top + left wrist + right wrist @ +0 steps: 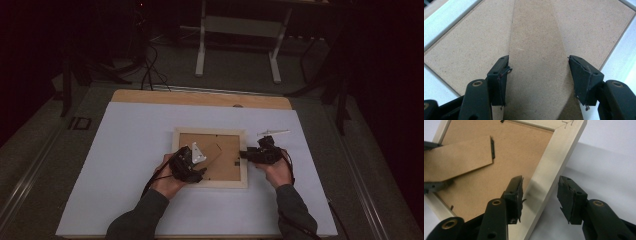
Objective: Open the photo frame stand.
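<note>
A pale wooden picture frame point(210, 183) lies face down on the white table cover, its brown backing board point(230, 165) up. The board's hinged easel stand point(536, 50) is tilted up off the backing. My left gripper point(539, 67) is shut on it, one pad against each of its long edges. In the high view the left gripper point(202, 173) sits over the frame's left half. My right gripper point(540, 190) is open and straddles the frame's right rail point(549, 170), one jaw over the backing, the other outside the rail. The stand point(456, 157) shows there at the left.
A small white strip point(273, 133) lies on the cover just beyond the right gripper point(244, 153). The wooden table edge point(200, 97) runs along the far side. A white table stand point(237, 30) is on the floor behind, with cables beside it.
</note>
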Available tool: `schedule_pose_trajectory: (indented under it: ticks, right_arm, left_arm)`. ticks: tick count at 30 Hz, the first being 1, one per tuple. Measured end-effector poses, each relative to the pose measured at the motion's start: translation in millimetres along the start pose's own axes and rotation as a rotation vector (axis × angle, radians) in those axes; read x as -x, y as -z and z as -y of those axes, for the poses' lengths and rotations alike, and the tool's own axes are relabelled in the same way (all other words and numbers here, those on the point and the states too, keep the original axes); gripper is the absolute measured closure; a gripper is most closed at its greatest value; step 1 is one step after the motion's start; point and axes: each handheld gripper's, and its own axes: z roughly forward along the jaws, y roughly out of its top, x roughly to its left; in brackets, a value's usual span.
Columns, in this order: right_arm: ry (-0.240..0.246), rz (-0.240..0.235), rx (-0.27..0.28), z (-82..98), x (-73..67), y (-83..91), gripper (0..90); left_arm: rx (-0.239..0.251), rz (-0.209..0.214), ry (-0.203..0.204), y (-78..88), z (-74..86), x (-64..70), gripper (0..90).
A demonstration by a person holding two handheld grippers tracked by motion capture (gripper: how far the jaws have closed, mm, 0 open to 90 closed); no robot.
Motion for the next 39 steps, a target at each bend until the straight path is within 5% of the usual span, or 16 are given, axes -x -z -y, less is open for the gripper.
schedule_pose_trajectory:
  ticks: [8, 13, 22, 31, 39]
  right_arm:
    - [-0.041, -0.079, -0.037, -4.1, 9.0, -3.0, 51.9]
    - [-0.079, -0.17, -0.055, -6.6, 16.8, -3.9, 53.1]
    - [-0.079, -0.164, -0.057, -7.0, 13.4, 3.6, 56.9]
    - [-0.071, -0.149, -0.02, -4.4, 9.8, 5.8, 57.7]
    - [-0.069, -0.139, -0.003, -3.9, 7.7, 6.6, 58.3]
  left_arm:
    - [0.031, -0.058, -0.054, 6.5, 1.3, 9.0, 38.5]
    - [0.051, -0.077, -0.068, 8.4, 2.9, 12.1, 38.5]
    - [0.081, -0.09, -0.07, 10.7, 6.7, 14.9, 38.4]
    - [0.101, -0.005, -0.029, 14.2, 10.3, 5.7, 37.4]
    - [0.152, 0.097, 0.066, 24.5, 13.1, -7.6, 35.1]
